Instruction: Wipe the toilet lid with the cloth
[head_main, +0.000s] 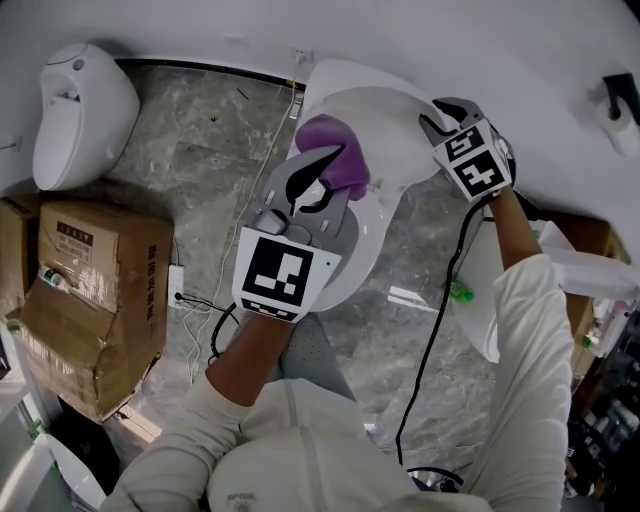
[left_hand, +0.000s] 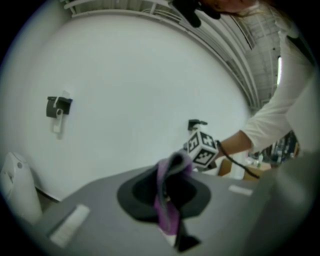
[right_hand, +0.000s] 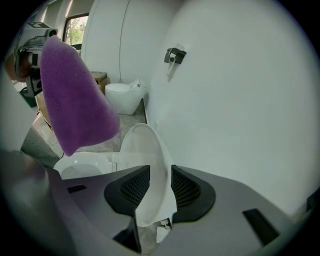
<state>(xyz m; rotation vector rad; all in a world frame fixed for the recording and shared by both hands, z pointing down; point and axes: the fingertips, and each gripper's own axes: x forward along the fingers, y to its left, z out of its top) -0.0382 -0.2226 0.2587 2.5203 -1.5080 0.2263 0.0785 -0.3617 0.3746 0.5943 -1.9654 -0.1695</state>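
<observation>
The right gripper (head_main: 441, 112) stood wide open, the raised toilet lid (right_hand: 146, 170) edge-on between its jaws — unclamped. The left gripper (head_main: 320, 180) pinched the purple cloth (head_main: 345, 155), just off the lid's face.

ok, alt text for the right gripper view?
The right gripper, jaws open, straddles the edge of a raised white toilet lid. A purple cloth hangs at upper left, and a second toilet stands by the white wall behind.
</observation>
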